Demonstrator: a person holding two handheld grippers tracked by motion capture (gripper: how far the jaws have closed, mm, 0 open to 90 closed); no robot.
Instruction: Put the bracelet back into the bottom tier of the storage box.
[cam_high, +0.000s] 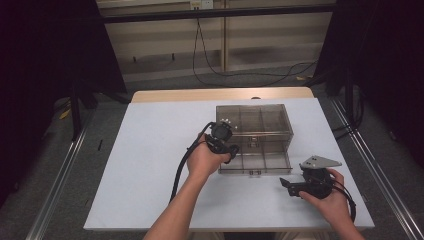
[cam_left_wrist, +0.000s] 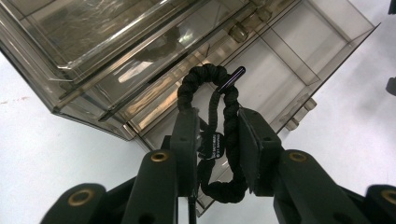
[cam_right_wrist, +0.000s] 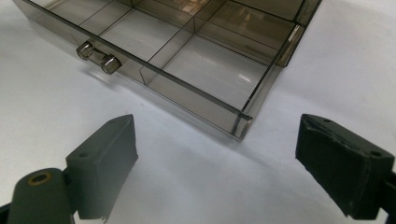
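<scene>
Left gripper (cam_left_wrist: 215, 154): clamped on a black braided cord loop (cam_left_wrist: 219, 140), the 2 jaws pressing its sides and the loop standing up between them, its top rising past the jaw tips.

Cord loop: black, twisted weave, with a small dark glossy bar (cam_left_wrist: 232, 77) at its upper end and a little black tag with tiny print, too small to read, low between the jaws.

Where the loop hangs: just ahead of the left jaws and over the pulled-out drawer (cam_left_wrist: 299, 60) of the smoky clear plastic box (cam_left_wrist: 93, 56); whether it touches the drawer floor, I cannot tell.

Left gripper from above: in the high view it (cam_high: 221, 138) sits at the near-left corner of the box (cam_high: 255, 122), held in the person's left hand (cam_high: 204, 160), cable trailing back along the forearm.

Drawer: open toward the person, split by clear dividers into compartments; its front wall carries a small double knob (cam_right_wrist: 97, 57), ahead and to the left of the right jaws.

Right gripper (cam_right_wrist: 217, 163): jaws spread wide, nothing between them, just white table (cam_right_wrist: 177, 177) below; the drawer's near corner (cam_right_wrist: 243, 123) lies just ahead, between the 2 jaw tips.

Right gripper from above: it (cam_high: 289, 185) rests low by the drawer's near-right corner, held in the right hand (cam_high: 331, 197), grey three-cornered plate (cam_high: 320, 162) on top, tips pointing left.

Gap between tools: the 2 grippers sit well apart, the drawer's front between them.
</scene>
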